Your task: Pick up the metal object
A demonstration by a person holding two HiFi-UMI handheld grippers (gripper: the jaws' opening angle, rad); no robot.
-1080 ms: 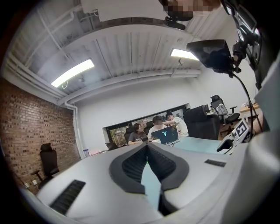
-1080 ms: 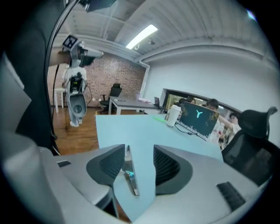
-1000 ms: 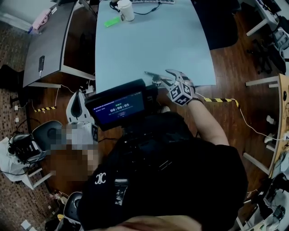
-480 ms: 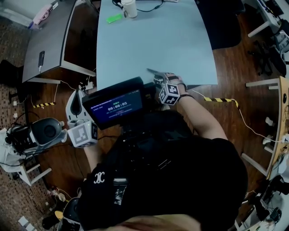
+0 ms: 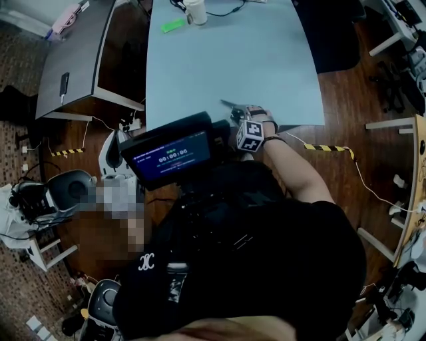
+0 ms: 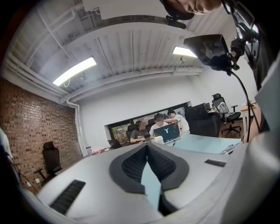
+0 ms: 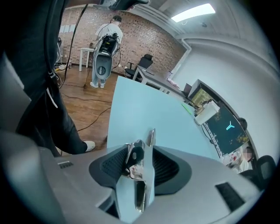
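Over the pale blue desk, at its near edge, my right tongs are closing on the metal object, which is sitting lengthwise between the pads, probably so the grip is catching its narrow sides. My left tongs are hanging shut and empty, pointing away, seemingly unneeded.

Metal object: on the table, at its near edge.
Cup: on the table's far edge.
Flat strip: on the table, just left of the cup.
Phone: on the side desk, left of the table.
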